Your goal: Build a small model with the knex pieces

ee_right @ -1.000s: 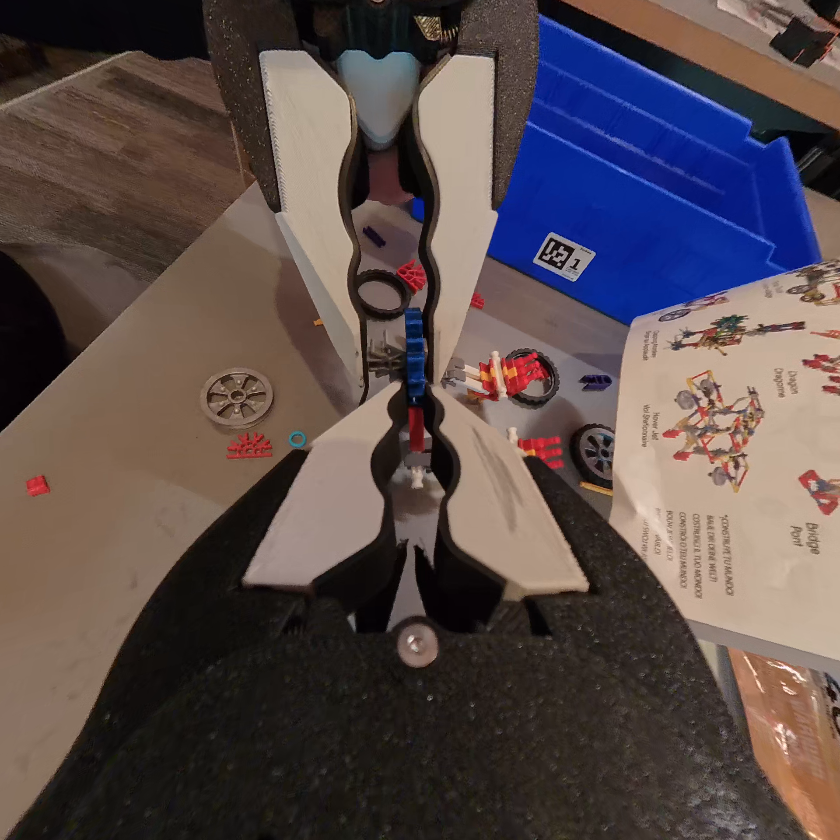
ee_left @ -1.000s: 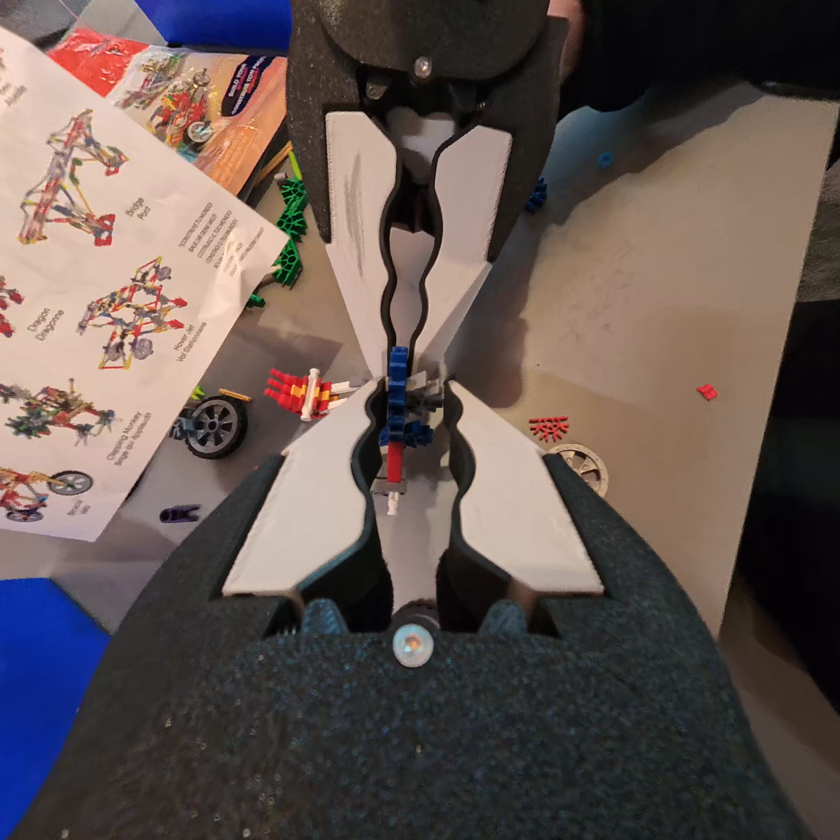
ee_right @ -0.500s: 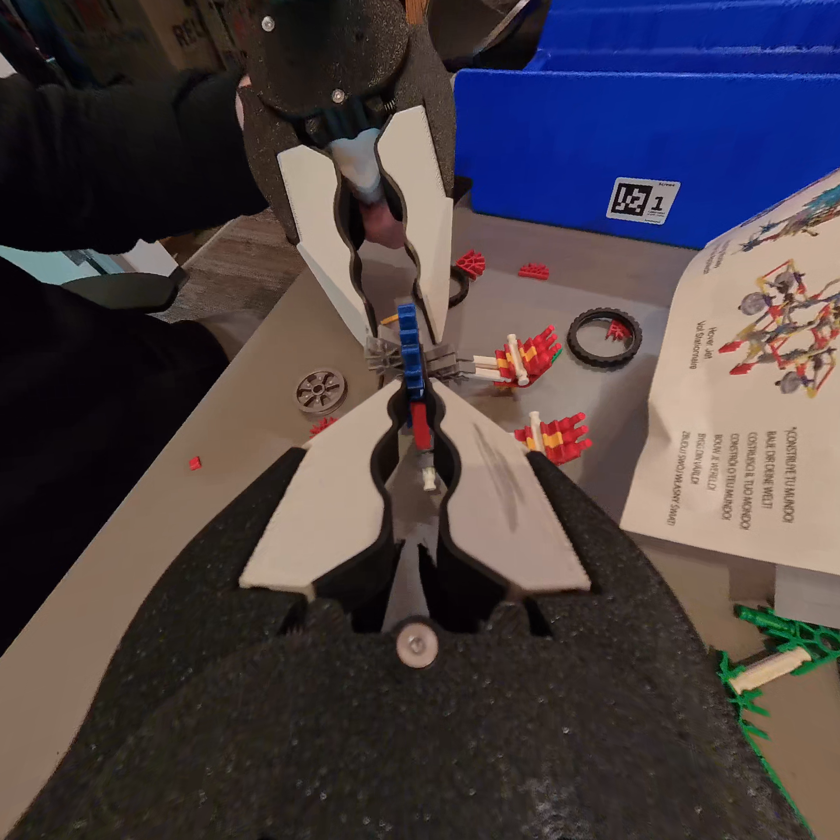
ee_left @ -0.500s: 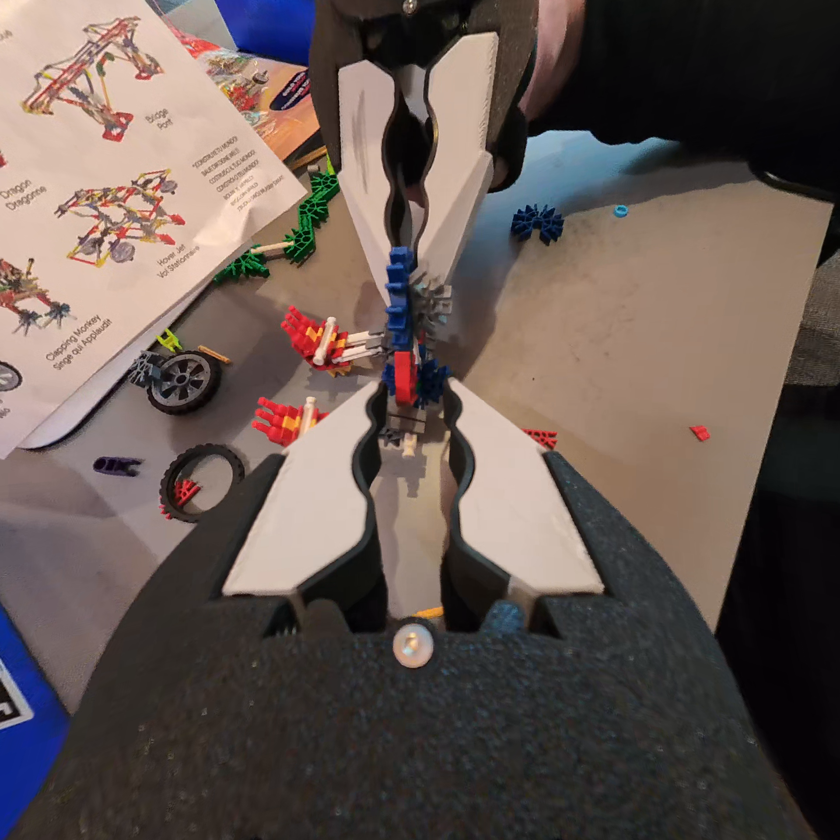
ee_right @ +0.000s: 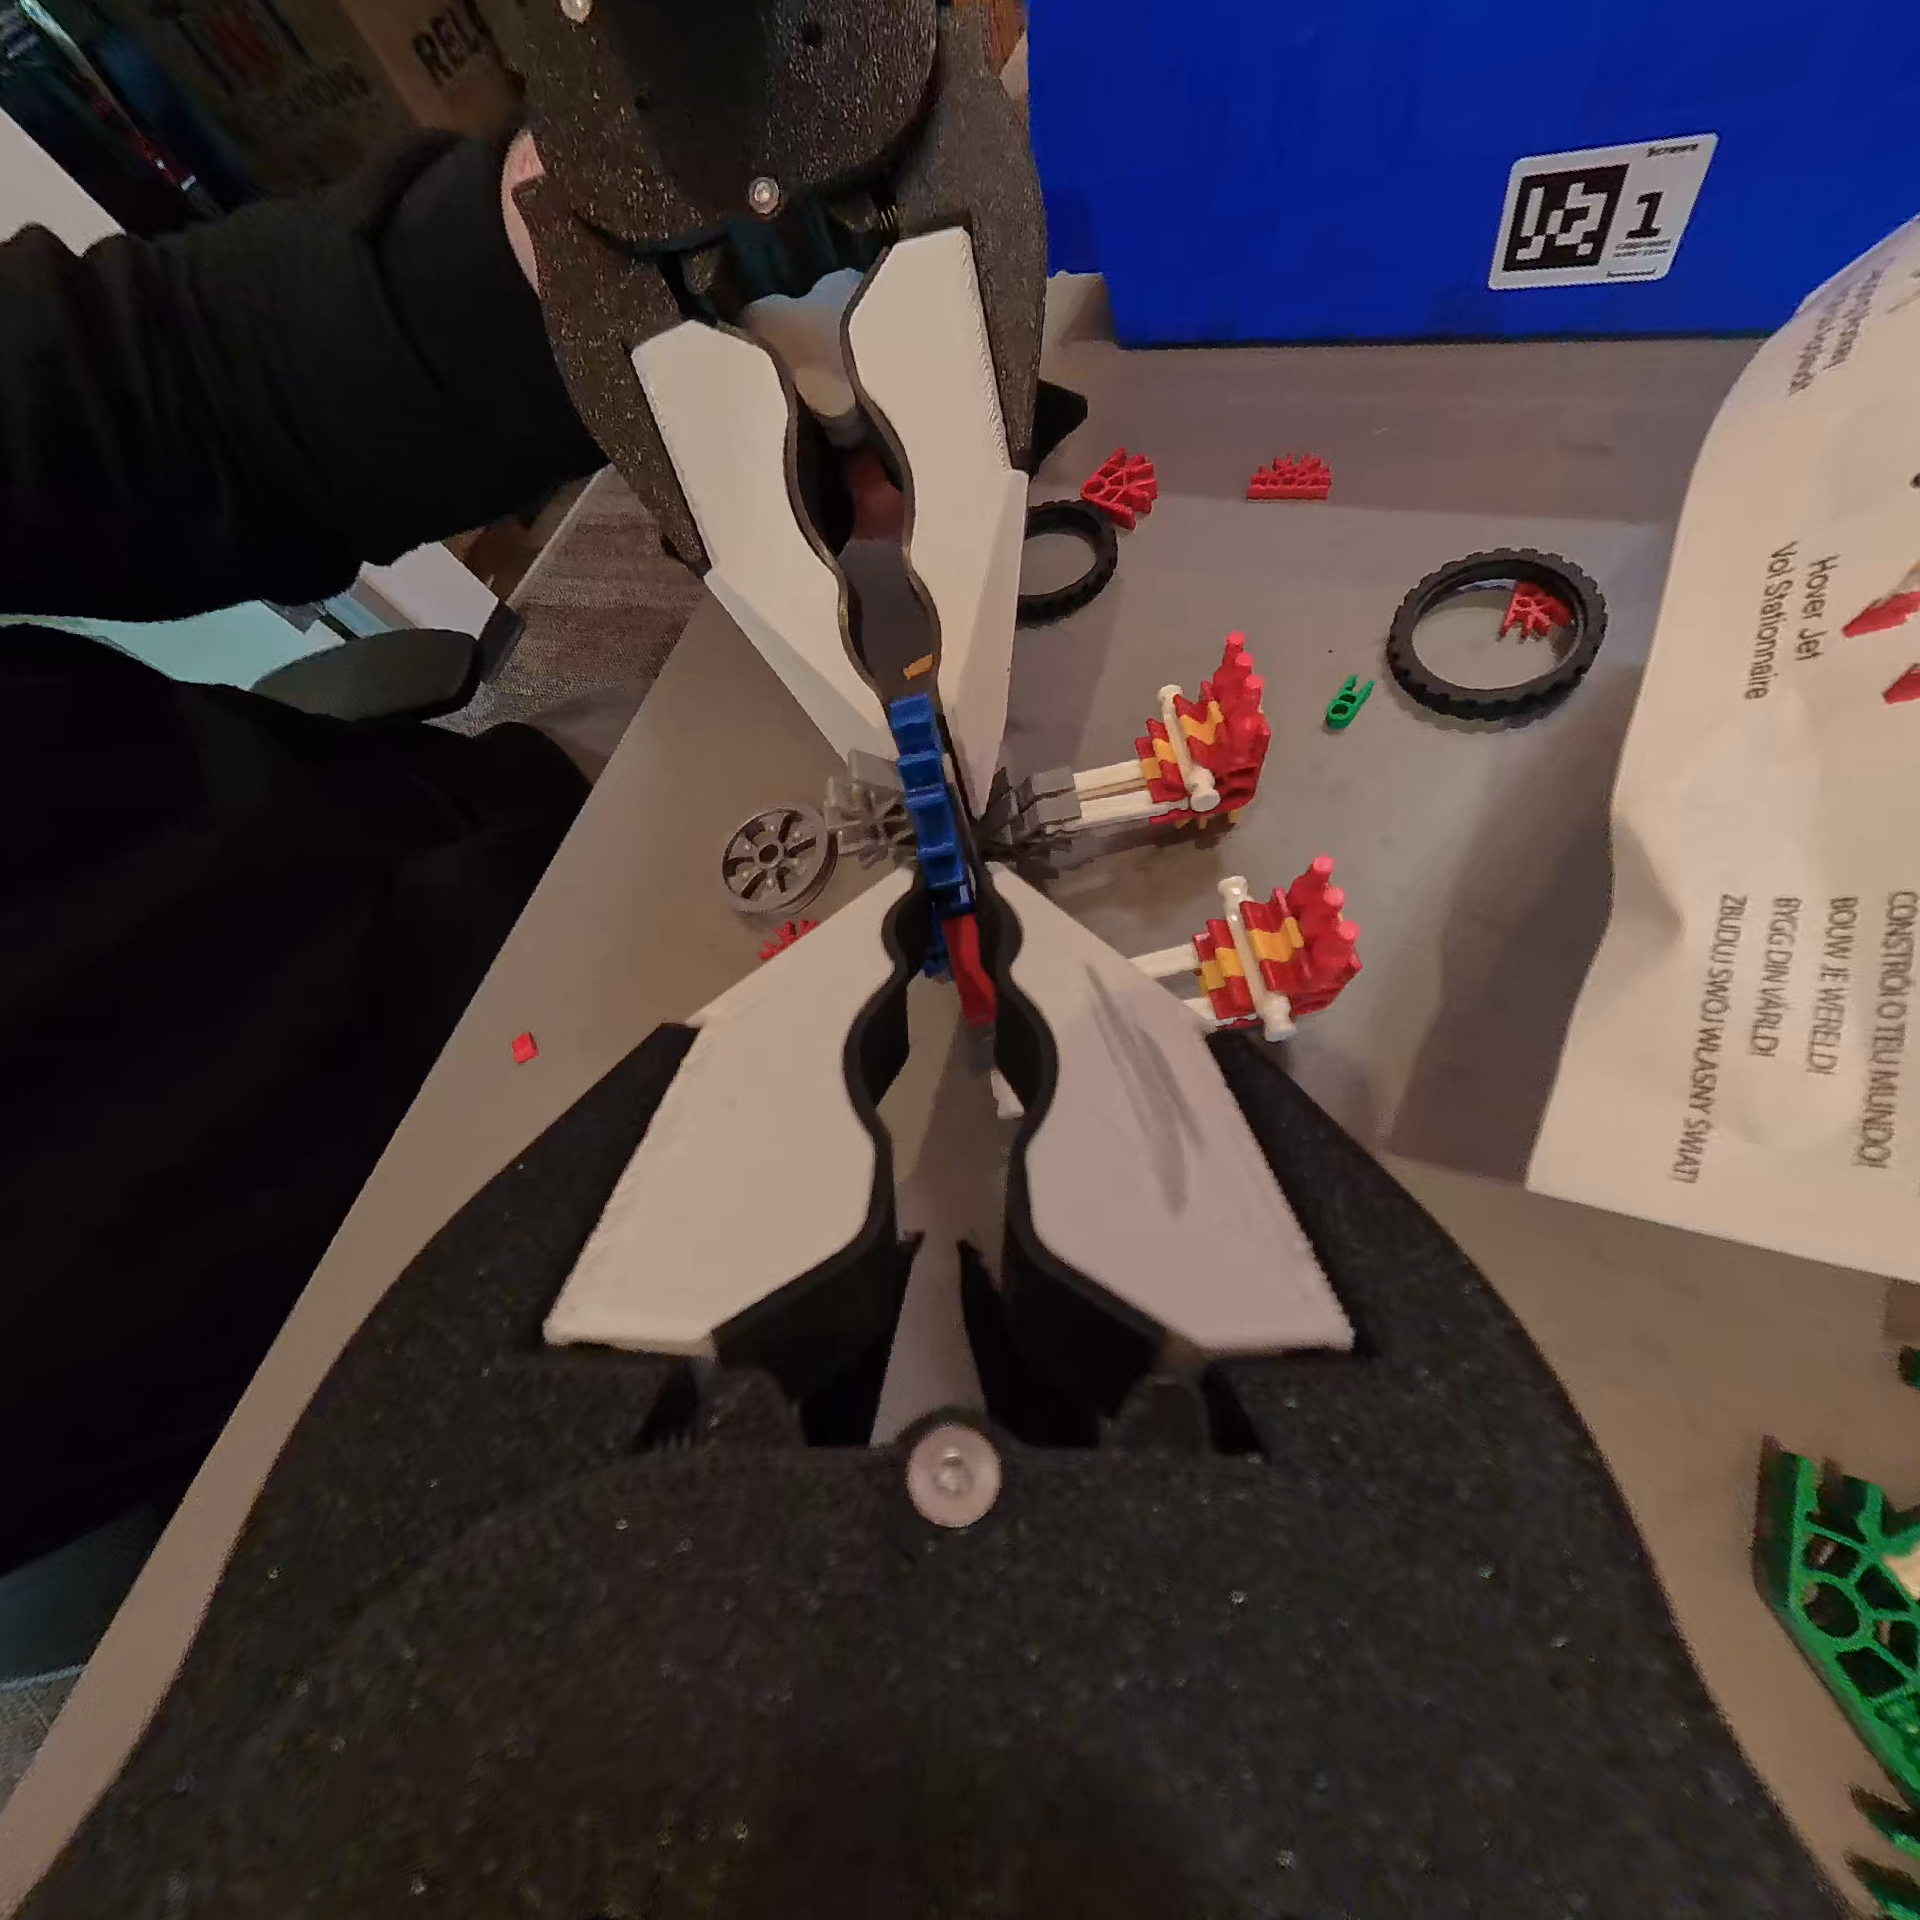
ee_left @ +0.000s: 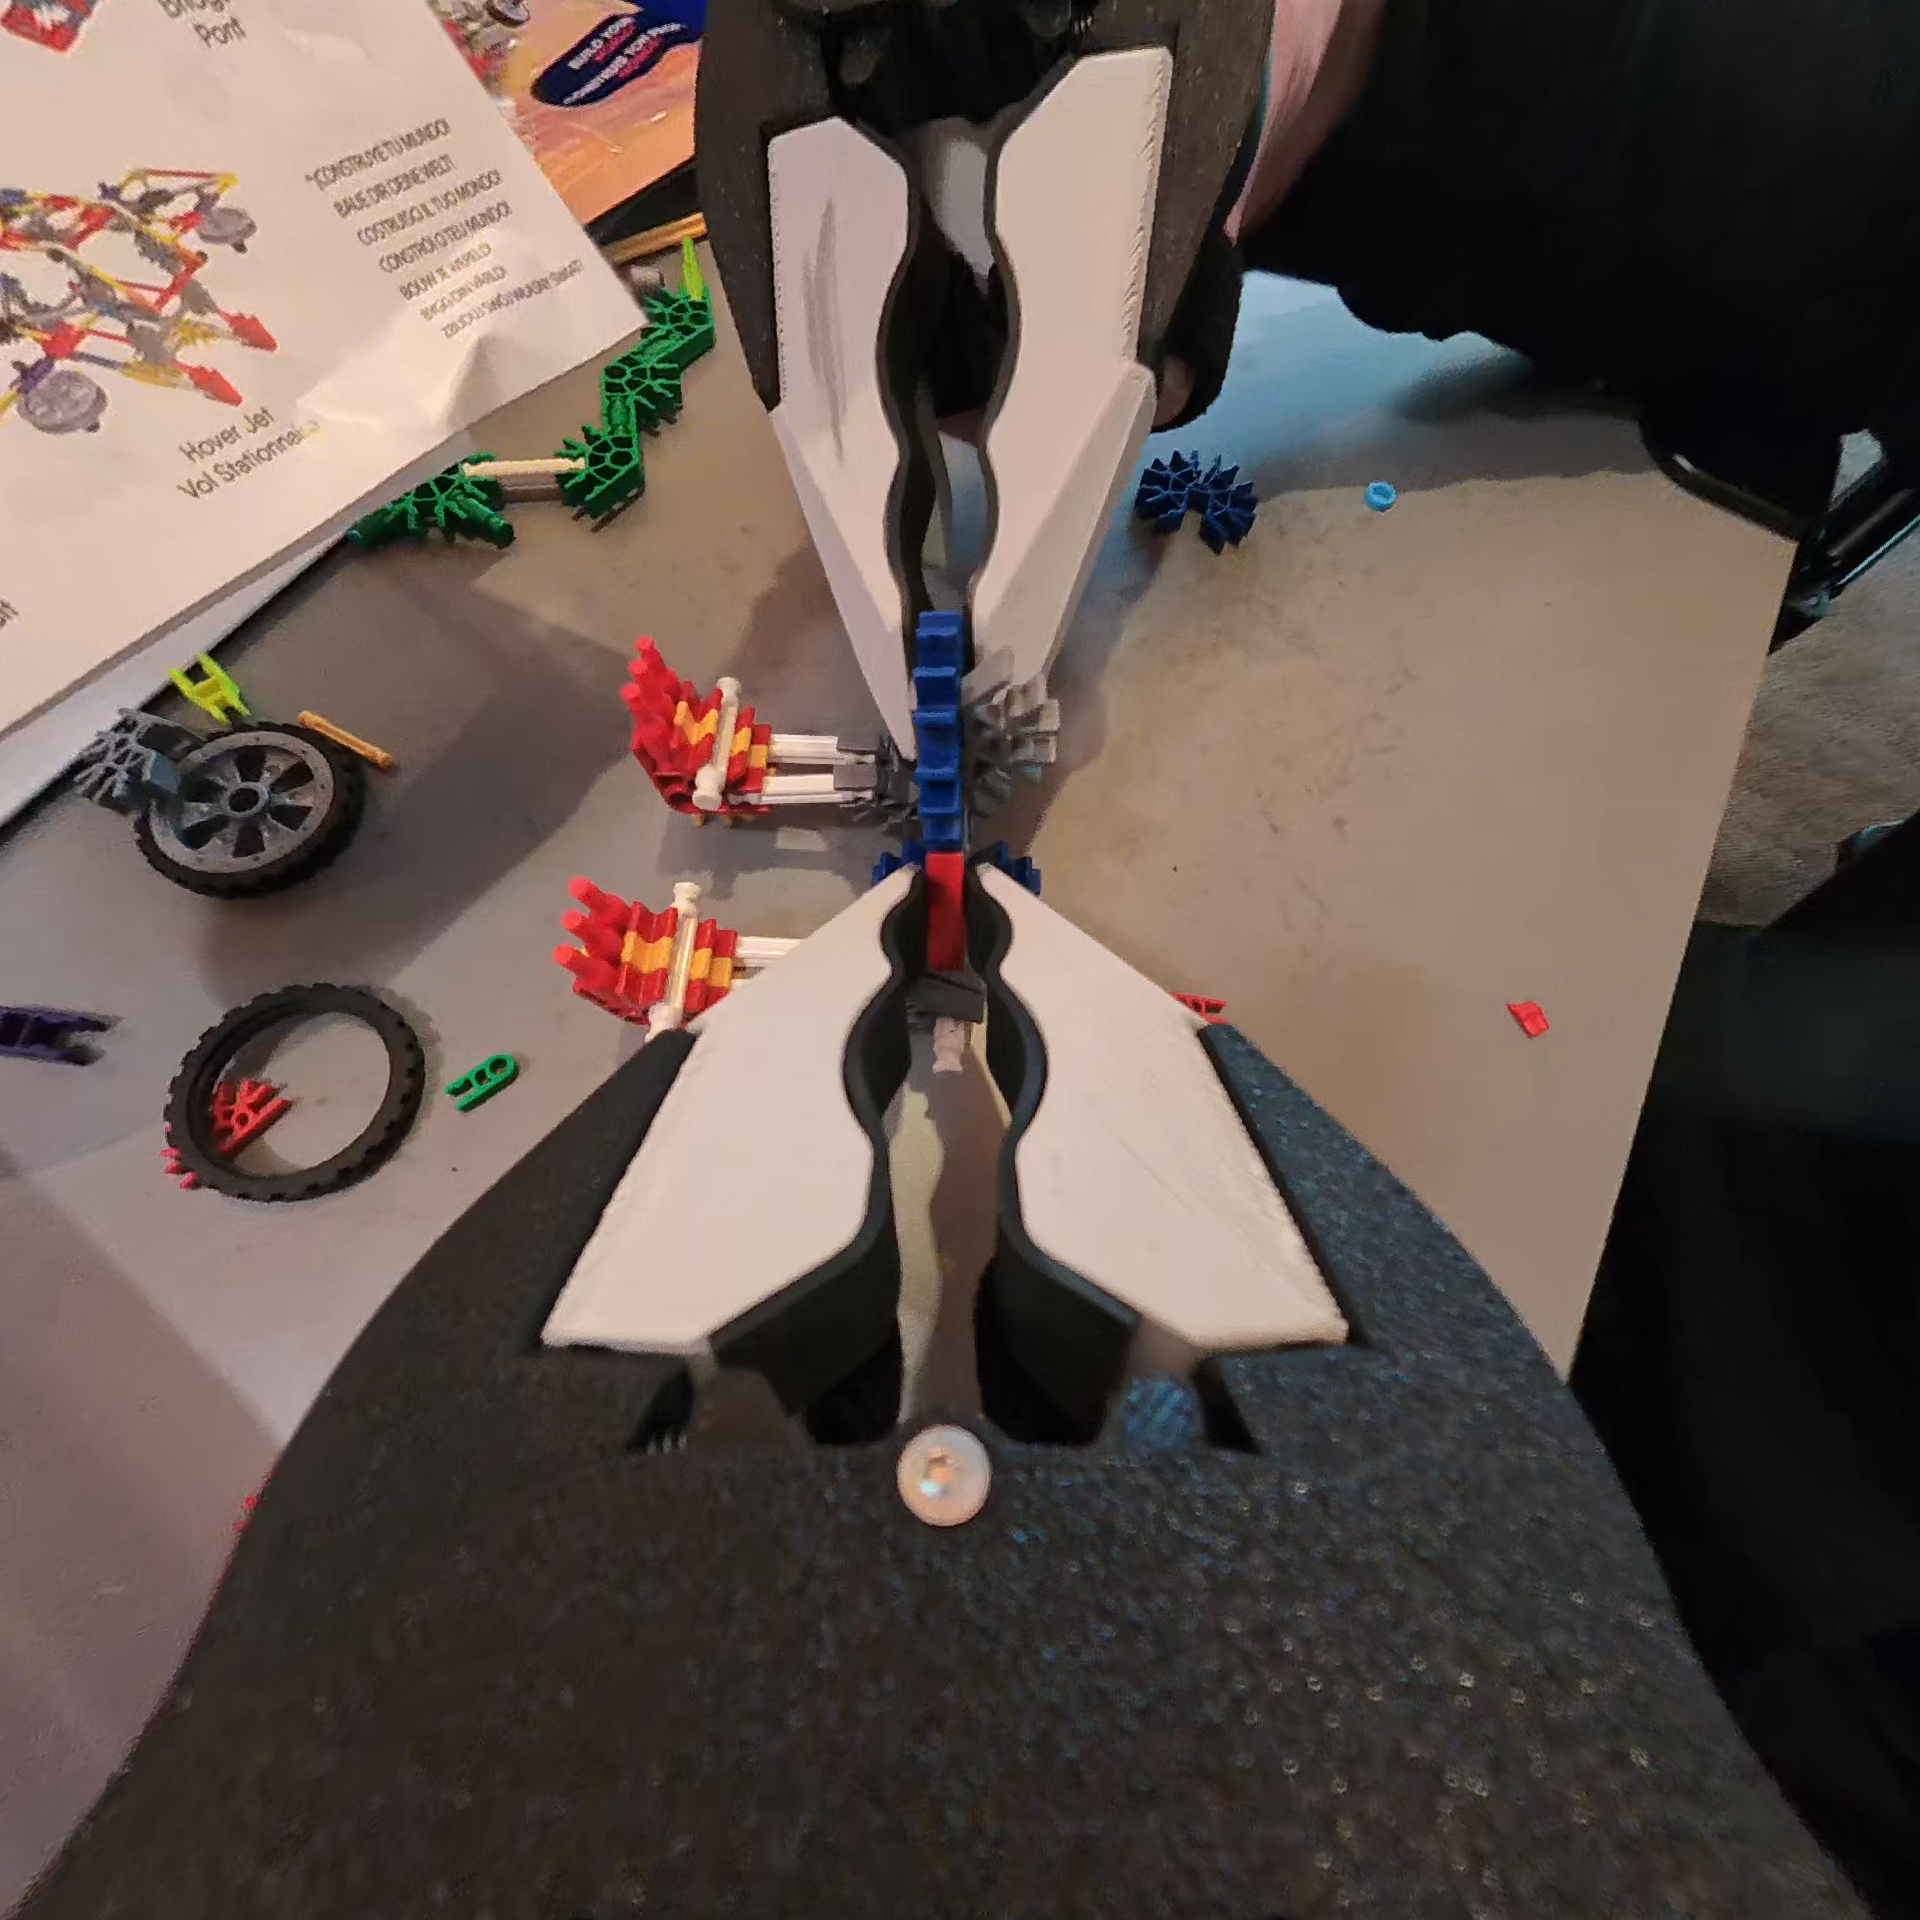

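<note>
Above the grey table (ee_left: pixel 1351 727), one small blue-and-red toy-rod assembly (ee_left: pixel 940 790) pinched from both ends: left gripper (ee_left: pixel 943 883) near end, right gripper (ee_right: pixel 951 904) far end. Red flame-like clusters (ee_left: pixel 686 743) attached alongside.

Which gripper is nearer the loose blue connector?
Right. The blue connector lies just beside the right gripper; the left gripper is farther off, across the toy assembly both clamp.

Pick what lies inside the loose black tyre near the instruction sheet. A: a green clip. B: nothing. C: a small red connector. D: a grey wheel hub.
C: a small red connector sits within the ring of the tyre; the green clip lies outside it on the table.
</note>
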`<action>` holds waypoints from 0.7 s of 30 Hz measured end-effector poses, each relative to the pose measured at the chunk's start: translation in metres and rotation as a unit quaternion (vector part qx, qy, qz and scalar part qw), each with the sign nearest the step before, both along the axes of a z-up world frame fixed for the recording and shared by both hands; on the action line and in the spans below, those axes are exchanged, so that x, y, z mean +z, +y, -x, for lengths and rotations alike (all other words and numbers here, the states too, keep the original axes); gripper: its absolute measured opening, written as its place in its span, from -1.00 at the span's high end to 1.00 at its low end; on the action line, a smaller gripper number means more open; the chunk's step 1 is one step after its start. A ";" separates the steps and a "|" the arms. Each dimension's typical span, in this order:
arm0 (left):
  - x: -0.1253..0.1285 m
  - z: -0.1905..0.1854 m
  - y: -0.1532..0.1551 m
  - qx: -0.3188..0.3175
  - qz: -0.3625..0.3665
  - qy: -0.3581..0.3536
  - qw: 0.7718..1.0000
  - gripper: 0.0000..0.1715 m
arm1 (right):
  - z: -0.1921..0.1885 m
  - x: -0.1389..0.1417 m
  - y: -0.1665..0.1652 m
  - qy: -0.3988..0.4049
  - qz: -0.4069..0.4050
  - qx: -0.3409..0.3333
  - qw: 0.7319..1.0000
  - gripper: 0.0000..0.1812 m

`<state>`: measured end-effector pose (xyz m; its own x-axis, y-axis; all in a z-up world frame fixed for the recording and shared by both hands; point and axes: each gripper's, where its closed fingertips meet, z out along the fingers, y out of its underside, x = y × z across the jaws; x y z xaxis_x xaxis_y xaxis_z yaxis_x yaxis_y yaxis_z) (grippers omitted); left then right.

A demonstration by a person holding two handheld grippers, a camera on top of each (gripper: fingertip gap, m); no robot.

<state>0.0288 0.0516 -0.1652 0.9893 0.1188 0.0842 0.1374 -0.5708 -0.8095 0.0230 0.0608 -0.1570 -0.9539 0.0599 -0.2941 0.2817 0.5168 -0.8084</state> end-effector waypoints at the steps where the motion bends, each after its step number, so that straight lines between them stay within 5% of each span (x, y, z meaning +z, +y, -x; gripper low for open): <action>1: -0.001 0.000 0.000 0.003 0.006 0.008 1.000 0.94 | 0.001 -0.003 0.001 0.011 -0.012 0.000 1.000 0.87; 5: -0.002 0.001 -0.004 0.008 0.009 0.028 1.000 0.84 | 0.003 -0.008 0.002 0.039 -0.034 0.000 0.999 0.69; 11: -0.011 -0.005 -0.009 -0.005 0.038 0.076 0.996 0.88 | 0.005 -0.007 0.002 0.096 -0.041 0.004 0.994 0.90; 21: -0.017 -0.003 -0.022 -0.022 0.056 0.170 0.984 0.41 | -0.003 0.002 -0.006 0.121 -0.021 0.020 0.992 0.94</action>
